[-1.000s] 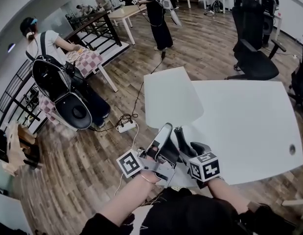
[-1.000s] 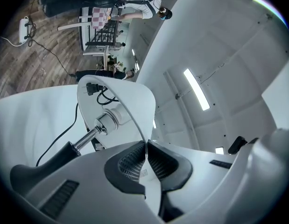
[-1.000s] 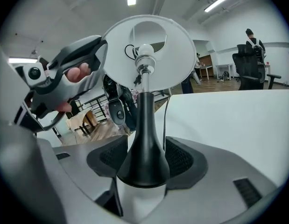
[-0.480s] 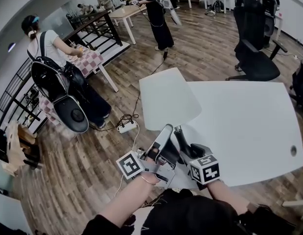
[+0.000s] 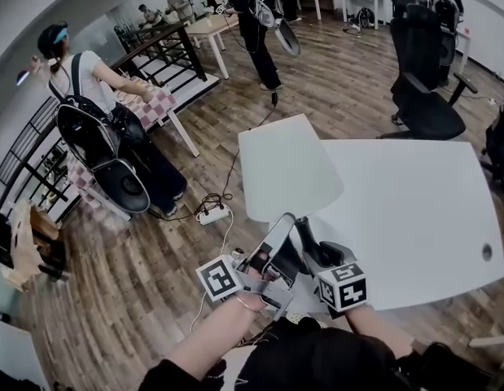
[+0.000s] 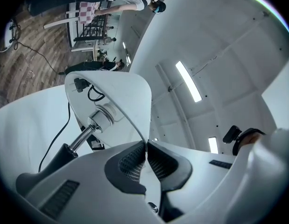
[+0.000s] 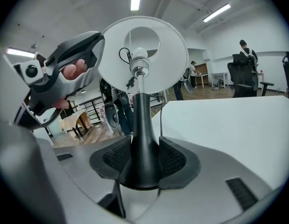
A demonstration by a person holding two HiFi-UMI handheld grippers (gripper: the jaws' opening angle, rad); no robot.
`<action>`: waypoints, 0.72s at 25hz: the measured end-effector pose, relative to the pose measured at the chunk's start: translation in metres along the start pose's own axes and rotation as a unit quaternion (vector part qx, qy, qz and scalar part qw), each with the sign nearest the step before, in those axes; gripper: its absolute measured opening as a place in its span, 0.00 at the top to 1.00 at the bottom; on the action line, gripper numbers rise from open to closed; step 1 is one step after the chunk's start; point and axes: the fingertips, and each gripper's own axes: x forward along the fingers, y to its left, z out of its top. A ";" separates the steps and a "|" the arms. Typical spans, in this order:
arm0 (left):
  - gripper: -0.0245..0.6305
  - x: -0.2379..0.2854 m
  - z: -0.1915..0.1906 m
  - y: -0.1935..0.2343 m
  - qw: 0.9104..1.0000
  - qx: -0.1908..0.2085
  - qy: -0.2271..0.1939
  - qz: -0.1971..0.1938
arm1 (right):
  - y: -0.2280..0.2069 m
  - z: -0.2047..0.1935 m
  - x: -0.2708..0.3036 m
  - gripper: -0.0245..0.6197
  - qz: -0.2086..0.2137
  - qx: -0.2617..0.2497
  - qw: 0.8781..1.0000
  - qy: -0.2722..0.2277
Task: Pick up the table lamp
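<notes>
White table point(image 5: 414, 210) carries the lamp point(image 5: 288, 169) at its near left corner. Left gripper point(image 6: 146, 160) is clamped on the shade point(image 6: 125, 92) rim; right gripper point(image 7: 144, 160) jaws are closing on the black stem point(image 7: 143, 125), pads touching it.

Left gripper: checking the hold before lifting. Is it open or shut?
Shut: the left gripper pinches the lampshade rim between its jaws.

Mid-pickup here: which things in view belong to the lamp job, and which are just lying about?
Job: table lamp; its shade, pinched by the left gripper; its black stem, with the right gripper closing on it; white table.
Lying about: office chair; power strip on the floor; checkered table; people behind.
</notes>
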 end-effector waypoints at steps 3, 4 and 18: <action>0.93 0.001 -0.001 -0.015 1.000 0.010 0.004 -0.013 | 0.003 0.010 -0.010 0.66 -0.002 -0.008 1.000 -0.014; 0.93 0.002 -0.002 -0.021 1.000 0.014 0.006 -0.019 | 0.004 0.013 -0.015 0.66 -0.003 -0.011 1.000 -0.020; 0.93 0.013 -0.051 -0.136 0.990 0.078 0.051 -0.103 | 0.030 0.054 -0.111 0.66 -0.006 -0.031 0.994 -0.106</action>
